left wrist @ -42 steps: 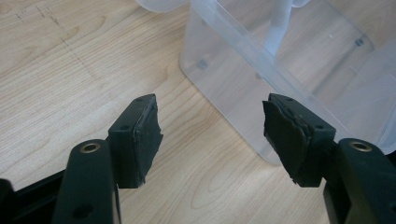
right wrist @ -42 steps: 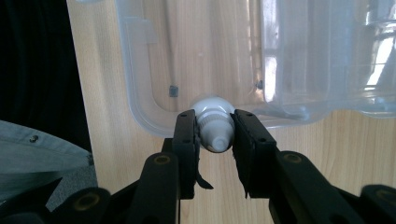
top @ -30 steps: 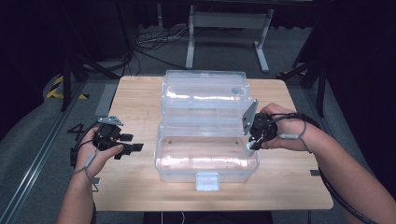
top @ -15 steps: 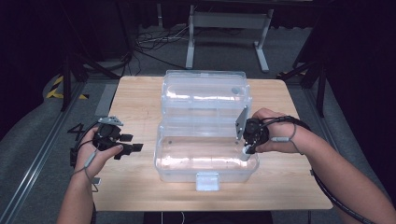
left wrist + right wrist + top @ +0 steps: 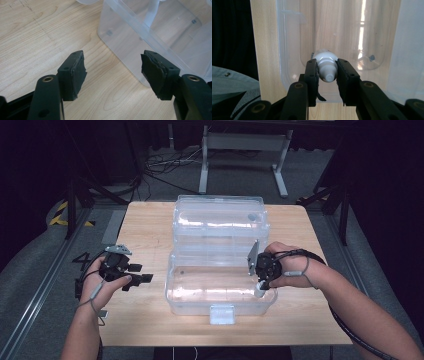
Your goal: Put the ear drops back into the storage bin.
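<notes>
We hold a small white bottle (image 5: 326, 67) by its capped neck, the right gripper (image 5: 327, 72) with its jaws clamped on it, over the right end of the open clear bin (image 5: 180, 290) on the worktop (image 5: 150, 220). To set it down well, we should lower until the bottle's base rests on the bin floor before easing the jaws apart. Our left gripper (image 5: 113, 72) waits beside the bin's left wall, jaws wide apart and empty.

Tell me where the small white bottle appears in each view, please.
High view: white bottle under the right gripper, over the clear box's right end.
Left gripper view: not in it.
Right gripper view: centre, between the jaws.
Shared landmark: the clear box.
</notes>
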Tool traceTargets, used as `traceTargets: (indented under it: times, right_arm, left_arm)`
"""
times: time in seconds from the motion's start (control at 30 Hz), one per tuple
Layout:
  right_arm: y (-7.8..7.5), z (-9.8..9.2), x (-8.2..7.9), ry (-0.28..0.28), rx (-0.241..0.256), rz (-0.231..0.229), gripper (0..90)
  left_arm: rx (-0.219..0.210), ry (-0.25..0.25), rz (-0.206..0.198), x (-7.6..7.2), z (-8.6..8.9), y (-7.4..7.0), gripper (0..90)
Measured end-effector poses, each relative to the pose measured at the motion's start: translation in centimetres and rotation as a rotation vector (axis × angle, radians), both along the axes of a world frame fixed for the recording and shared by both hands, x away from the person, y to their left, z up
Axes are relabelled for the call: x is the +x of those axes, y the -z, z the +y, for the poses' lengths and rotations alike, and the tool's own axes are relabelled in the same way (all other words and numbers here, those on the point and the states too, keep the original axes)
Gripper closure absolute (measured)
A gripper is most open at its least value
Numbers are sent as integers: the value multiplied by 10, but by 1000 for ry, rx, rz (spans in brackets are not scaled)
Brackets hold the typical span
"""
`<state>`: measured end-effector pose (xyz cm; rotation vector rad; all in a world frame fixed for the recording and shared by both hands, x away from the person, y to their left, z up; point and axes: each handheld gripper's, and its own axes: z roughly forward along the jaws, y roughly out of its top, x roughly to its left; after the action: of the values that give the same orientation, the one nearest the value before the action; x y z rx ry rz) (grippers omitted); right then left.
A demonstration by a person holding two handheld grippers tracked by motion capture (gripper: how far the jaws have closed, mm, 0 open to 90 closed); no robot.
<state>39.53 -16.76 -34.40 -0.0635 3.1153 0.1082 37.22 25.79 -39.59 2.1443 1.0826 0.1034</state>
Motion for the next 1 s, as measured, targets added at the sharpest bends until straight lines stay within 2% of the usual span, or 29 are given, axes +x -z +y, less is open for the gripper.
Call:
traceTargets:
  times: [0.7, 1.0]
  right_arm:
    - [39, 2, -1, -5, -54, 53, 713]
    - [46, 2, -2, -5, -65, 59, 713]
  left_arm:
    - [-1, 1, 2, 1, 0, 1, 354]
    - [1, 2, 6, 1, 0, 2, 354]
